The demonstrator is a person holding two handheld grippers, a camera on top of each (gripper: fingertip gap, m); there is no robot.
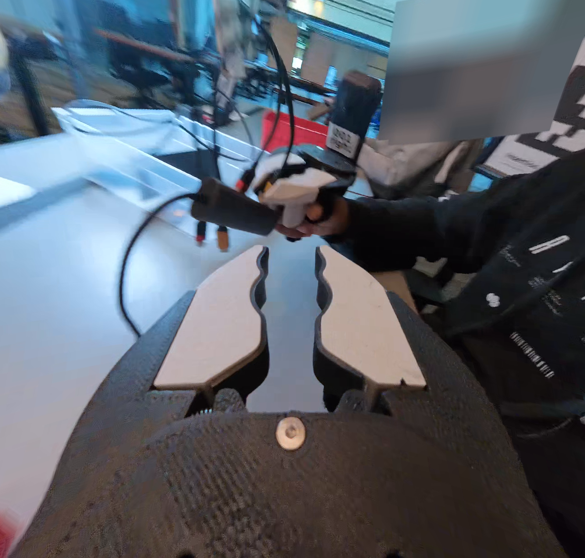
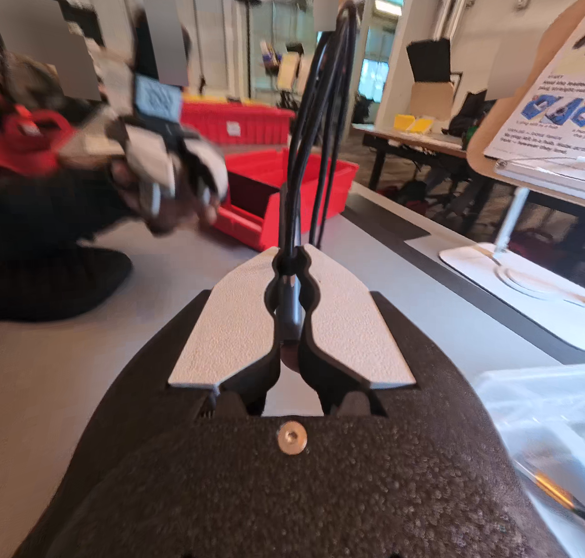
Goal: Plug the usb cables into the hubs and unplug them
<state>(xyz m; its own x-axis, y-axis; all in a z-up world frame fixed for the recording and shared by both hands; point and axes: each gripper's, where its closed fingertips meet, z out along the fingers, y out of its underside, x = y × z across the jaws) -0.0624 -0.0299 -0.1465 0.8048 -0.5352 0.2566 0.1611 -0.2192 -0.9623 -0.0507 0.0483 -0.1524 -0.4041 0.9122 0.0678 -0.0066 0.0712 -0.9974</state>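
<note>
The left gripper is released, its fingers apart over the bare grey table and holding nothing. The right gripper is clenched on a dark hub, which sits between its fingers with black cables rising from it. In the left wrist view the hub hangs above the table, red and orange plugs dangling beneath it. A red bin stands on the table beyond, a white stand to the right.
</note>
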